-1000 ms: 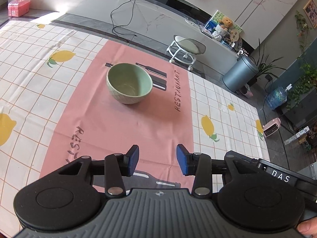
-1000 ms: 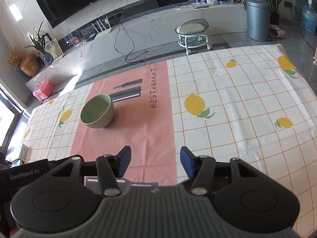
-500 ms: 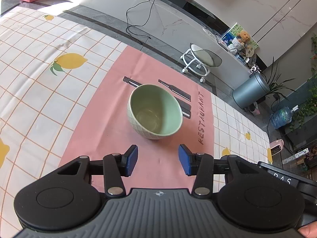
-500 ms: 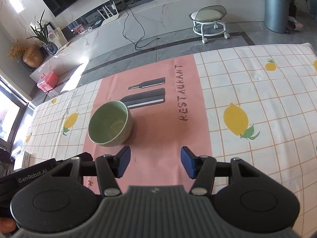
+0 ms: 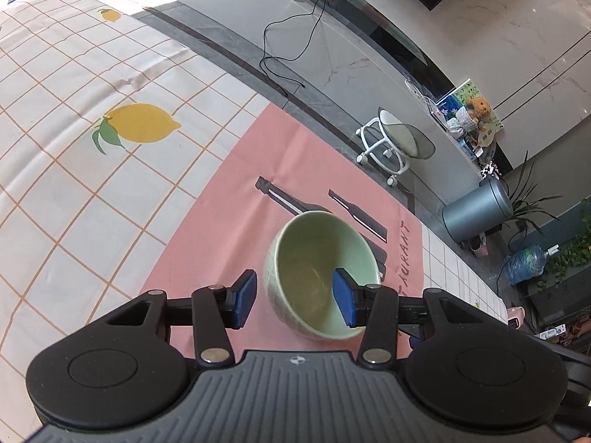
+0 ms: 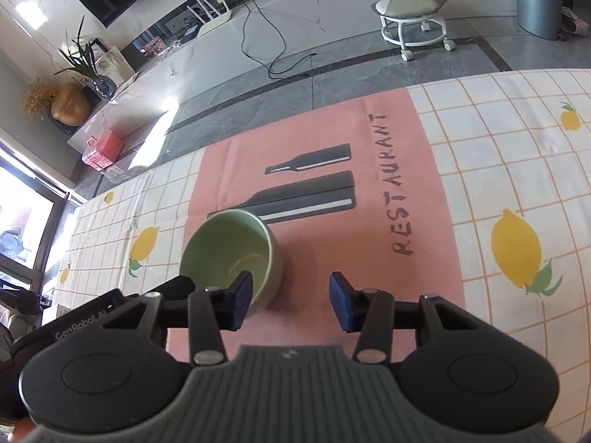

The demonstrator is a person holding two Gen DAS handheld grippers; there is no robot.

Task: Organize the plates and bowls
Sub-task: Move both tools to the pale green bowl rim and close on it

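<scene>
Your left gripper (image 5: 294,299) is spread wide, jaws straddling the near-left wall of the green bowl (image 5: 317,269): 1 blue pad sits outside the bowl, just beside its ribbed outer wall, the other hangs inside over the glossy interior. You can't tell from this view whether either pad touches the ceramic. The bowl is round, deep, pale green, smooth-glazed inside with a faint grid texture outside; its near rim is cut off behind the gripper's finger. Your right gripper (image 6: 291,297) is also spread wide and empty, with the bowl (image 6: 225,254) just ahead and to its left; its left pad overlaps the bowl's near rim in the picture, so contact there is unclear. The bowl stands upright on the pink placemat (image 6: 317,258), flat matte cloth printed with 2 dark bottle shapes and "RESTAURANT"; the bowl hides the neck of the larger bottle. Under the mat is a checked tablecloth (image 5: 74,170) with lemon prints, slightly creased. Both gripper bodies block the near table edge.
</scene>
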